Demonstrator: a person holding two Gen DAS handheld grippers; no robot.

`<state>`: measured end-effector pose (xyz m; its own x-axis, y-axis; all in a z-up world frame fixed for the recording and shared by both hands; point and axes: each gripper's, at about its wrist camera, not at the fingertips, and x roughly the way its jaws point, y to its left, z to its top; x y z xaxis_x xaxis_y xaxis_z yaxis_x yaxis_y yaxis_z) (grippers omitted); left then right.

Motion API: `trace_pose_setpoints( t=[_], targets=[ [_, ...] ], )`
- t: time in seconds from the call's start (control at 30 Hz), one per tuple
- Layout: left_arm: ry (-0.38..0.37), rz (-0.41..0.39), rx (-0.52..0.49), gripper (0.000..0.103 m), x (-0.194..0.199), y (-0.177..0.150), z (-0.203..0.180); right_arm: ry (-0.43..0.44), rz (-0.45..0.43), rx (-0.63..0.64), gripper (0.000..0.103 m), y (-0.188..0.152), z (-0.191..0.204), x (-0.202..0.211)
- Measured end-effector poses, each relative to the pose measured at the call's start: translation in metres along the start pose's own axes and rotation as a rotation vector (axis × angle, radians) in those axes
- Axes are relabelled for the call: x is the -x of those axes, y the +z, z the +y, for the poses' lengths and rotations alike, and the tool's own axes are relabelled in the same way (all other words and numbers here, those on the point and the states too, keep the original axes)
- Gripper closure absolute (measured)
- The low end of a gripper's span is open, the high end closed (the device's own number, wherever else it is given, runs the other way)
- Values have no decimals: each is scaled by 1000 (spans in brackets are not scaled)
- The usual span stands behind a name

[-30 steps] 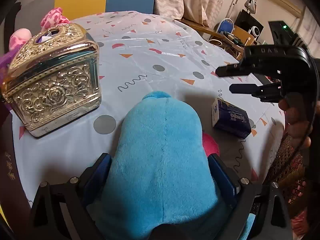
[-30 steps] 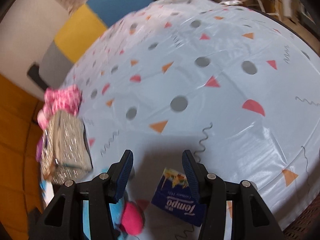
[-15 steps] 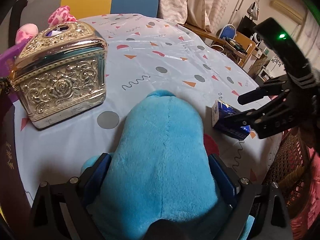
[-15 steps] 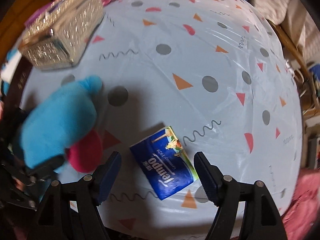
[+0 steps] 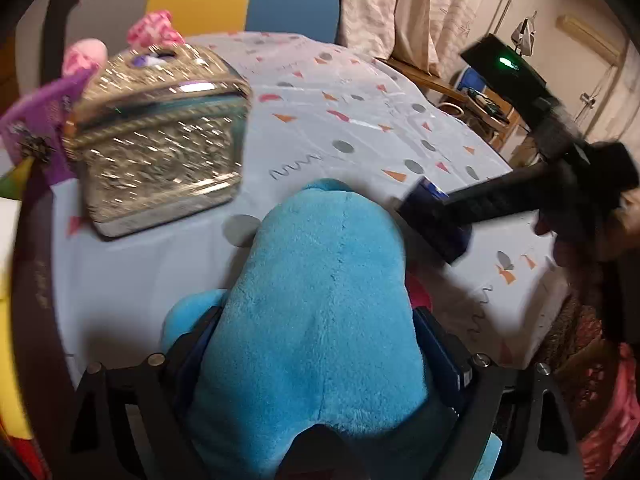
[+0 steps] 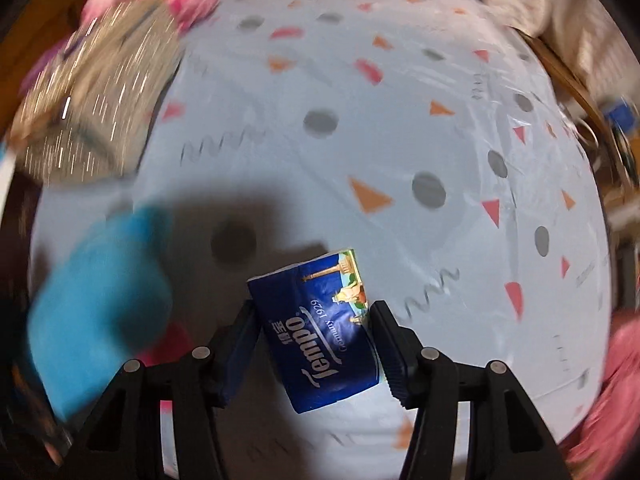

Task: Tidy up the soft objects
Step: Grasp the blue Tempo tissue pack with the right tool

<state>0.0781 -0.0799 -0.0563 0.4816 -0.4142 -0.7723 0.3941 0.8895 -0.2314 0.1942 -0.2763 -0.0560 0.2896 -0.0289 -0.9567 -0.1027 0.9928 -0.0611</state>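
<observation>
A blue plush toy (image 5: 320, 304) with a pink part (image 5: 418, 292) fills my left gripper (image 5: 316, 328). Its jaws are closing and the pads press into the plush's sides just above the table. A dark blue Tempo tissue pack (image 6: 320, 328) lies flat on the patterned tablecloth (image 6: 400, 120). My right gripper (image 6: 314, 320) points steeply down over it, jaws closing, with both pads meeting the pack's long sides. In the left wrist view the right gripper (image 5: 432, 224) covers most of the tissue pack (image 5: 430, 190). The plush (image 6: 96, 300) shows blurred to the left of the pack.
An ornate gold box (image 5: 160, 148) stands at the table's left, with a pink plush (image 5: 156, 32) and a purple item (image 5: 36, 120) behind it. A yellow and blue chair (image 5: 240, 0) is at the far side. The table edge (image 5: 532, 320) drops off on the right.
My right gripper rolled, came down over the tissue pack and narrowed its jaws around it. The left gripper stayed in place with the blue plush.
</observation>
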Motion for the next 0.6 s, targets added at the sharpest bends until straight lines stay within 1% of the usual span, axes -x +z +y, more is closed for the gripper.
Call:
trace_pose_setpoints(
  t=[0.07, 0.13, 0.2, 0.23, 0.37, 0.5, 0.6],
  targets=[
    [32, -25, -3, 12, 5, -3, 2, 42, -28, -61, 46, 7, -2, -9],
    [55, -39, 10, 11, 8, -5, 8, 48, -44, -92, 46, 10, -2, -19],
    [51, -42, 22, 10, 6, -6, 13, 44, -21, -90, 48, 11, -3, -28],
    [51, -45, 24, 10, 4, -7, 14, 43, -35, -81, 49, 11, -3, -26],
    [69, -64, 6, 9, 1, -10, 10, 49, -52, -64, 49, 7, -1, -25],
    [56, -71, 12, 9, 0, -12, 12, 61, -53, -70, 49, 5, -6, -27],
    [59, -71, 16, 9, -1, -11, 13, 51, -59, -58, 48, -1, 0, -28]
  ],
)
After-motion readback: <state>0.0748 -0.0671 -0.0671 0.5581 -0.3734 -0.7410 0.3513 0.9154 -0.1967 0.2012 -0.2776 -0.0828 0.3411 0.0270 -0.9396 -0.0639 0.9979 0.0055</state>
